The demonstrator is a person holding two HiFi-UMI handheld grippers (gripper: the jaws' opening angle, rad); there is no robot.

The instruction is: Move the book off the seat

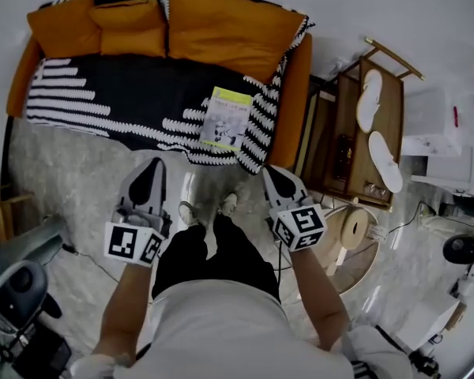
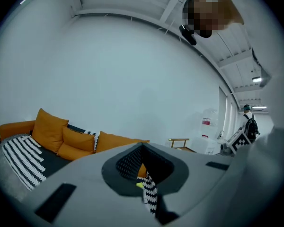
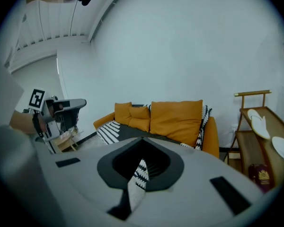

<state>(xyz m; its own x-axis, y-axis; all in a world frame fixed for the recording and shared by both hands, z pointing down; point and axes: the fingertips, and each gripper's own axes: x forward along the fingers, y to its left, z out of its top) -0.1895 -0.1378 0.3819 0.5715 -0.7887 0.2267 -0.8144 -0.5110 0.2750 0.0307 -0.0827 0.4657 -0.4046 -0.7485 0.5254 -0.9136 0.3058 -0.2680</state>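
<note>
The left tongs (image 1: 152,164) are shut tight and hold nothing. In the left gripper view, only a thin slit shows between the two jaws of the left tongs (image 2: 142,145). The right tongs (image 1: 271,172) are shut tight too, and they are empty as well. Through their slit you just see a bit of the stripy blanket.

Both tongs are low, just in front of the person's feet (image 1: 207,208). They point at the sofa (image 1: 297,77). I think they are shut because there is nothing to grab yet. They are held like that because the person is standing and getting ready.

The book (image 1: 226,118) is not touched. It lies flat on the seat, on the black and white blanket (image 1: 103,101). It is at the right end of the seat, close to the near edge. That spot is easy to reach from where the person stands. The right tongs are nearer to it, so I think they would be the handy ones. They would have to open first to get around the book's edge.

Orange cushions (image 1: 229,30) lean on the far back of the sofa. To the right stands a wooden rack (image 1: 344,125) with white slippers (image 1: 369,99) on it.
</note>
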